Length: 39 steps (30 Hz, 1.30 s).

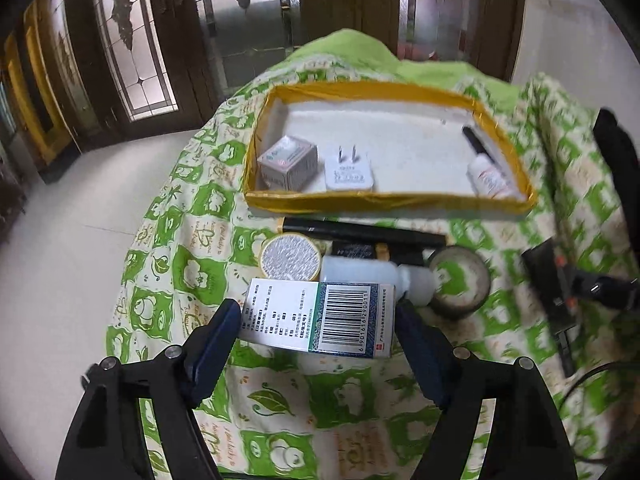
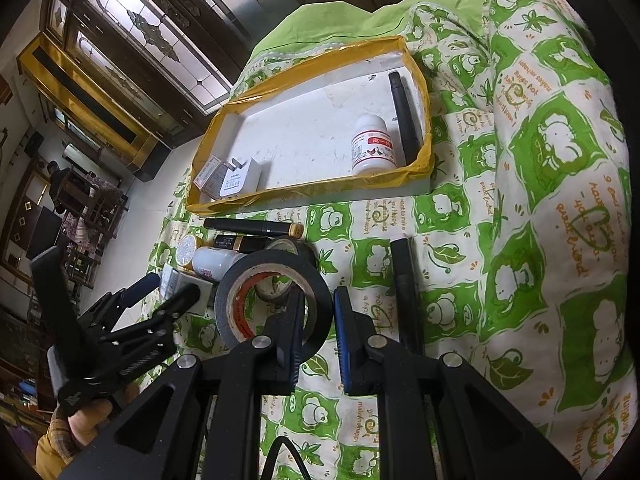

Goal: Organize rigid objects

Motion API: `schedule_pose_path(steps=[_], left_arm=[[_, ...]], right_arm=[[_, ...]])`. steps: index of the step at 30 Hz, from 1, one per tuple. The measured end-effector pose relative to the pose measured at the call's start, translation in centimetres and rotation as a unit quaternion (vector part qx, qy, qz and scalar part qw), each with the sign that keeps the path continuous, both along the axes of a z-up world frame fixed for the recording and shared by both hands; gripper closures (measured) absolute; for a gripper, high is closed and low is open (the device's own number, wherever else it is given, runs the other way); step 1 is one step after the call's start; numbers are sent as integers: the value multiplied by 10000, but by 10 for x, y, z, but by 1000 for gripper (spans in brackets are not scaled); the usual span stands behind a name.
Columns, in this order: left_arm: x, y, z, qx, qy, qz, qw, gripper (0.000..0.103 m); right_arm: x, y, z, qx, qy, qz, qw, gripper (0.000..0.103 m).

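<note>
- My left hand-held gripper [image 1: 318,322] stands wide, one finger on each side of the barcoded medicine box [image 1: 318,316] low in the middle of the left wrist view; whether the pads press it yet I cannot tell.
- My right hand-held gripper [image 2: 318,322] is nearly closed on the wall of the black tape roll [image 2: 274,304], one finger through its core, low centre of the right wrist view.
- The box lies on the green patterned bedcover [image 1: 168,280], just below the white bottle [image 1: 368,274] and the foil-topped jar [image 1: 290,256].
- I judge it light, stiff card that dents under hard pressure; grip across its short ends.
- The yellow-rimmed tray [image 1: 384,202] lies in the upper middle, holding a charger plug [image 1: 348,170] and a small carton [image 1: 286,162].
</note>
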<state>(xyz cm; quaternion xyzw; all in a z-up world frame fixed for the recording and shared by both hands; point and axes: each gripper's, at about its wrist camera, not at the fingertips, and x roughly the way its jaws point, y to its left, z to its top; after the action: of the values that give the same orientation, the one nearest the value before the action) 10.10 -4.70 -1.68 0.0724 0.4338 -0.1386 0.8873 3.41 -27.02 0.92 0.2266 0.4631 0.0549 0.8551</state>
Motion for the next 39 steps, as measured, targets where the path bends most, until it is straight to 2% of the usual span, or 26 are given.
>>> schedule_pose_path(steps=[5, 14, 15, 16, 18, 24, 27, 29, 31, 34, 39], left_arm=[[-2, 0, 7, -277, 22, 36, 9996, 21], [6, -5, 14, -379, -24, 4, 9993, 23], [6, -7, 16, -387, -46, -31, 9992, 36], [9, -10, 16, -377, 2, -64, 9993, 65], [16, -14, 16, -438, 178, -83, 9988, 68], [21, -19, 17, -496, 178, -198, 9984, 68], [14, -17, 16, -601, 290, -497, 9965, 59], [7, -14, 15, -483, 240, -667, 9963, 21], [0, -11, 14, -339, 136, -748, 9965, 11], [-4, -11, 6, -78, 196, -780, 9967, 9], [2, -17, -22, 501, 540, -687, 9949, 9]], right_arm=[[0, -2, 1, -4, -27, -30, 10000, 89], [2, -5, 11, 1, -131, -62, 9999, 89], [3, -5, 13, -9, -151, -63, 9999, 89], [4, -6, 15, -18, -162, -68, 9998, 89], [5, -8, 18, -5, -153, -85, 9998, 89], [9, -11, 20, -44, -155, -108, 9998, 89], [9, -12, 17, -4, -106, -122, 9999, 89], [9, -12, 15, 12, -81, -116, 9999, 89], [10, -11, 14, 21, -67, -100, 9999, 89], [10, -9, 13, 32, -62, -83, 9999, 89], [9, -9, 11, 40, -53, -98, 9999, 89]])
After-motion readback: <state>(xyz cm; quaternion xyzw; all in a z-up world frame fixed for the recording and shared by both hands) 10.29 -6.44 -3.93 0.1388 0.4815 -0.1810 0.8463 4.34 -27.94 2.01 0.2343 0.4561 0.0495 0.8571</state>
